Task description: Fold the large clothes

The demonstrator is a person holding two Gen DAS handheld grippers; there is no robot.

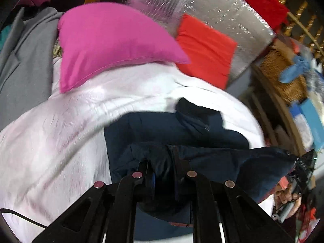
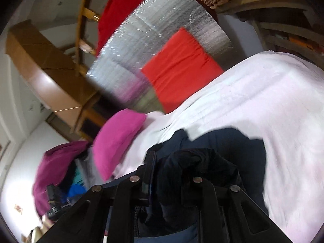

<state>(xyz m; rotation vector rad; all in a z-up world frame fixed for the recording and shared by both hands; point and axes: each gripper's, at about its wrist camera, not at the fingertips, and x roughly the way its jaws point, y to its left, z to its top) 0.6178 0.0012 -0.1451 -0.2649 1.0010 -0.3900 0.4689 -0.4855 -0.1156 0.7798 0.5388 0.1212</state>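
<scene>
Left wrist view. Left gripper (image 1: 164, 170) closed tight on a bunch of dark blue clothing (image 1: 212, 137), cloth squeezed between the two black fingers (image 1: 139, 180). Rest of the dark blue clothing lying on a bed with a pale pink sheet (image 1: 60, 141), one edge stretched off to the right toward the other tool. Person's hand (image 1: 287, 196) at the far right, holding that other tool. Pink pillow (image 1: 113, 42) near the head of the bed, orange folded cloth (image 1: 204, 48) just beside it, on a shiny silver mat (image 1: 218, 6). Grey garment (image 1: 26, 60) at the left. All quite blurry (lots of smear).

Right wrist view. Right gripper (image 2: 168, 168) also closed, with a lump of dark, almost black cloth caught between the fingers (image 2: 149, 162). More of the dark blue clothing spread on the sheet just ahead. Same pink pillow to the left, purple cloth (image 2: 54, 170) on a messy pile beside it, orange cloth and silver mat farther off, red cloth (image 2: 129, 6) hanging over a wooden chair (image 2: 85, 18).

Step in hand, as a guess: lifting one edge by two spots, ready to fold it over. Next move: carry both held spots across together, keep the edge straight and tight, lay it flat on the rest, then let go. Uneven hands likely to leave a crooked fold.
</scene>
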